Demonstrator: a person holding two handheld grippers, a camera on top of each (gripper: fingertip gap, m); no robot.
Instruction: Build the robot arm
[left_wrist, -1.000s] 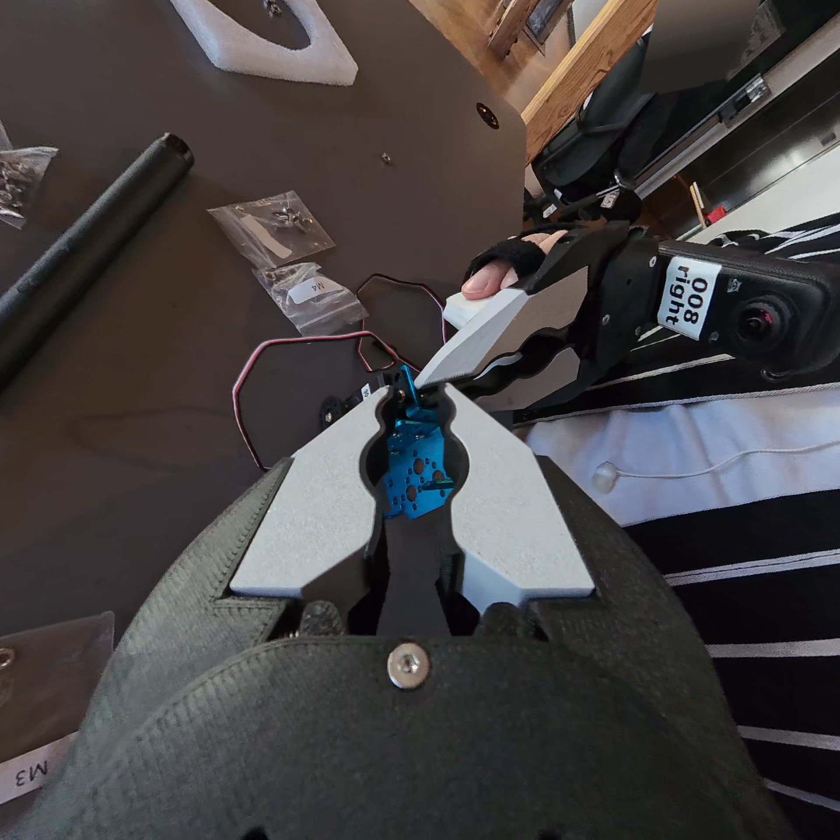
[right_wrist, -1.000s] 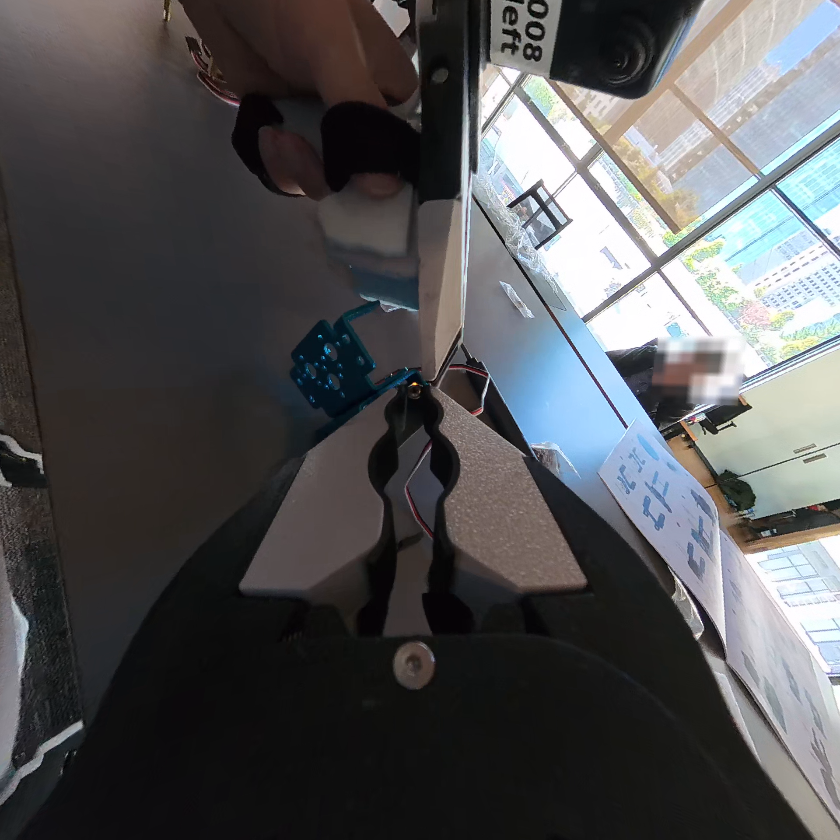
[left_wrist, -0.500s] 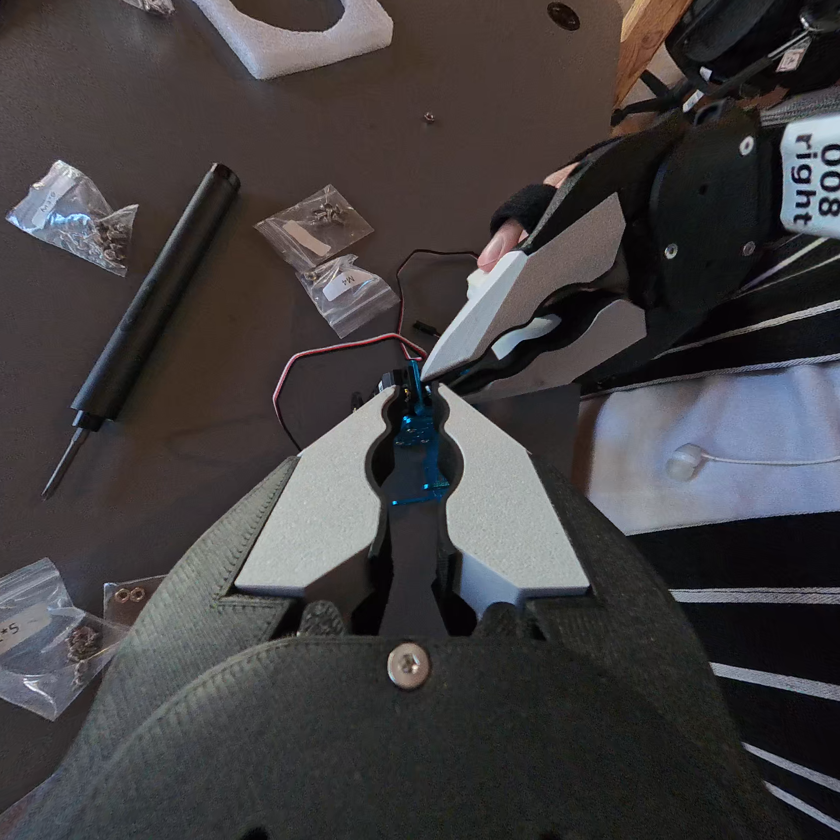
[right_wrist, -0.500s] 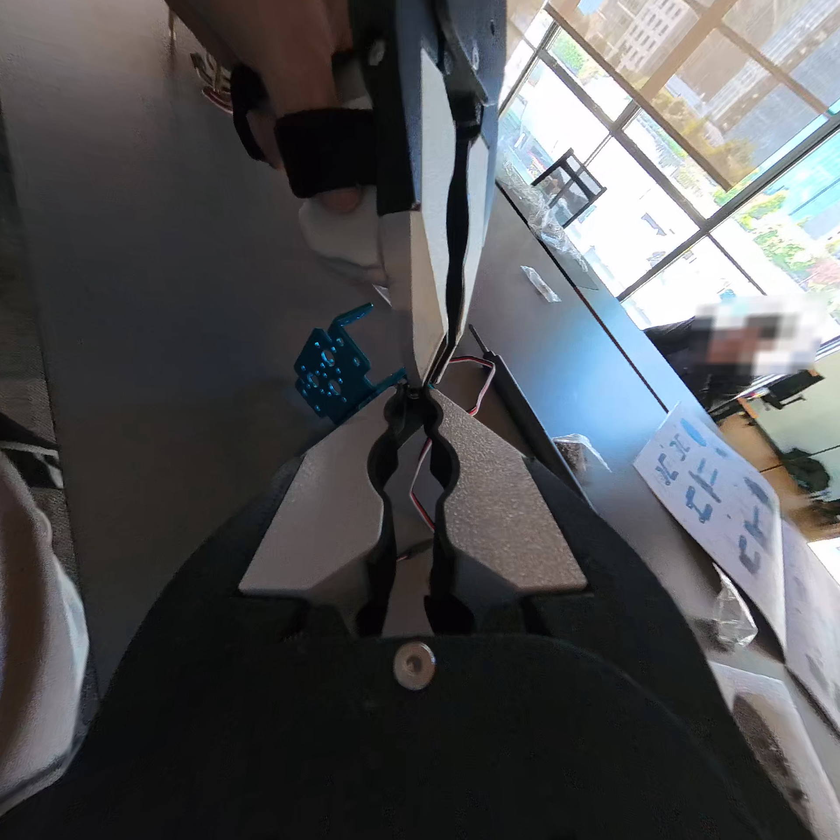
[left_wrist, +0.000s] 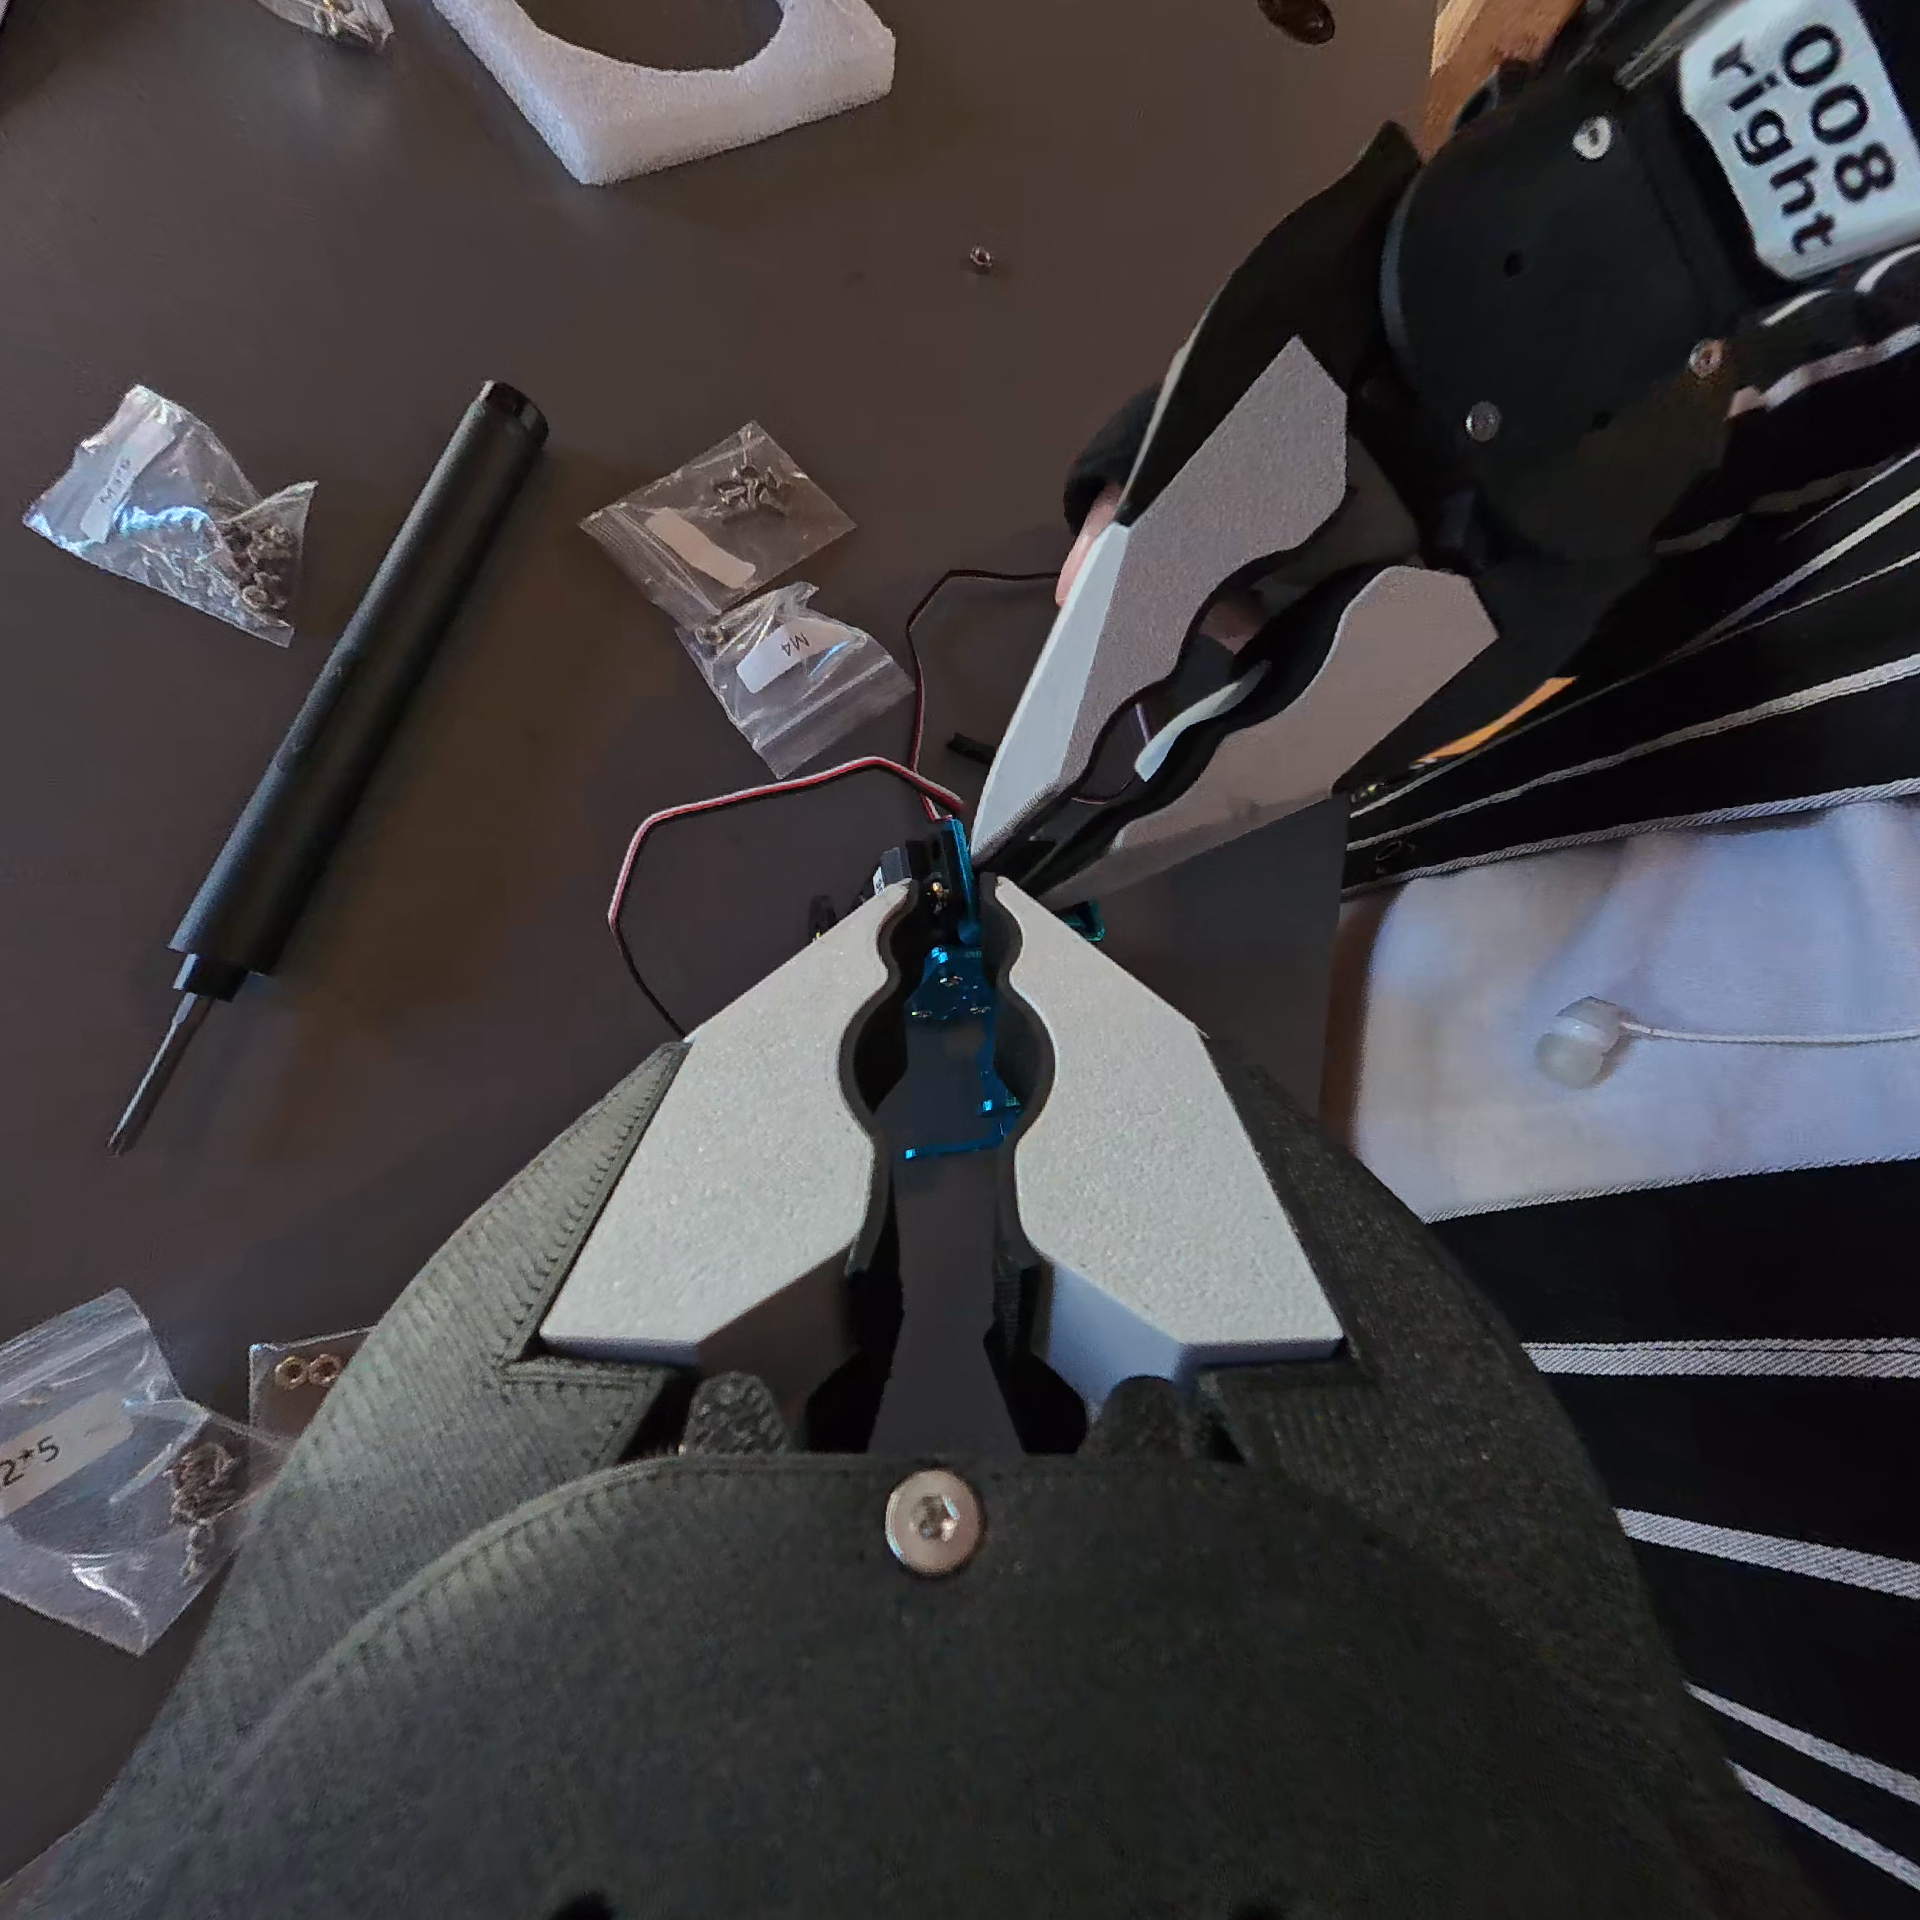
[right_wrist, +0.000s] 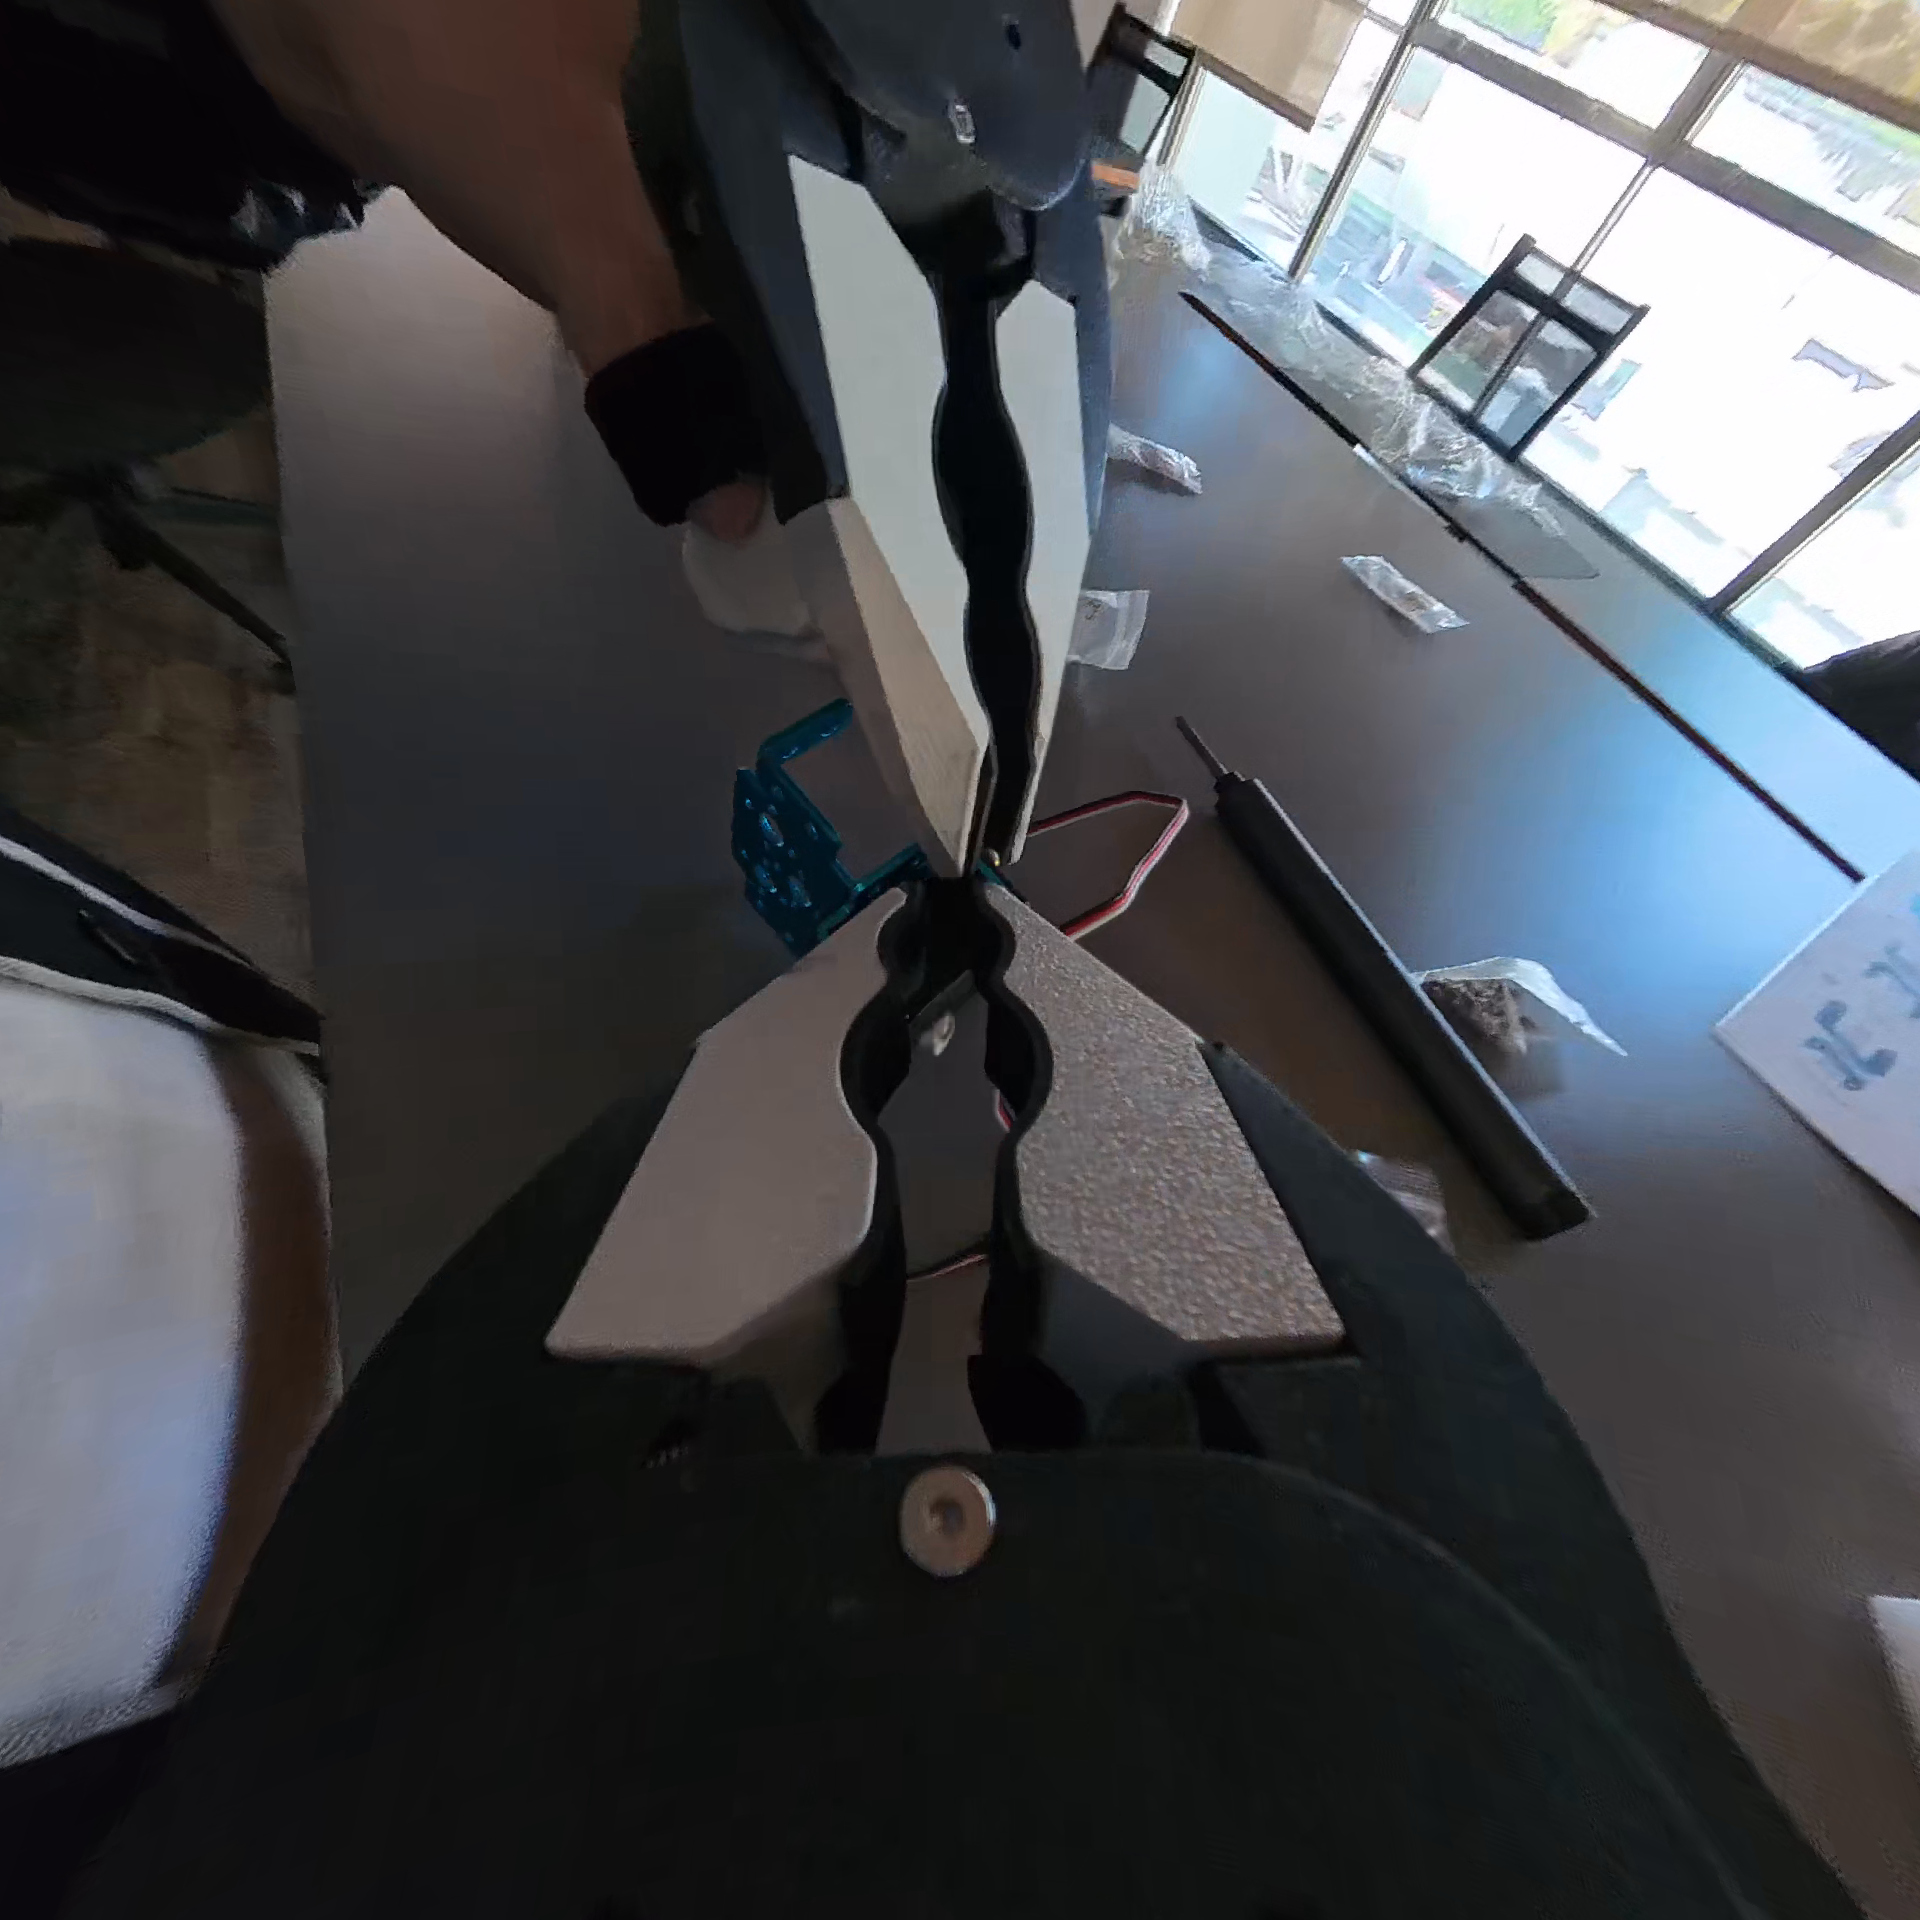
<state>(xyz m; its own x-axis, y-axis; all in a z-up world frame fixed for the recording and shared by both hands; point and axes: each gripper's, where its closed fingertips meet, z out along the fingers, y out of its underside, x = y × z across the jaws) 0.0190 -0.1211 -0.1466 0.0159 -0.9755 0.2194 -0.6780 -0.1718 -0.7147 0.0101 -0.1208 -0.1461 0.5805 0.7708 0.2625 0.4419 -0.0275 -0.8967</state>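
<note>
My left gripper (left_wrist: 951, 899) is shut on a blue perforated metal bracket (left_wrist: 951, 1023), held edge-on above the dark table (left_wrist: 416, 260). My right gripper (left_wrist: 992, 847) comes in from the upper right and meets it tip to tip. In the right wrist view my right gripper (right_wrist: 951, 894) is shut on a small black servo (right_wrist: 935, 1013), mostly hidden between its fingers. The servo's red, black and white wire (right_wrist: 1122, 831) trails onto the table. The blue bracket (right_wrist: 779, 842) sticks out to the left below the left gripper (right_wrist: 982, 847). The servo body (left_wrist: 904, 862) peeks out at the bracket's far end.
A black screwdriver (left_wrist: 343, 707) lies left of the grippers, also in the right wrist view (right_wrist: 1382, 997). Several screw bags (left_wrist: 717, 520) (left_wrist: 800, 665) (left_wrist: 177, 509) (left_wrist: 83, 1455), a white foam piece (left_wrist: 665, 94) and a loose nut (left_wrist: 977, 255) are around. Striped clothing (left_wrist: 1662, 1351) is at the right. The grippers are tip to tip, or close to it. Both grippers' tips are roughly 15 cm from the black screwdriver (left_wrist: 343, 707). The right camera catches it too, in the right wrist view (right_wrist: 1350, 931).
Both grippers stay shut and tip to tip. They have turned together, so the bracket now shows edge-on in the left gripper, and more of the table with the screwdriver has come into view.
</note>
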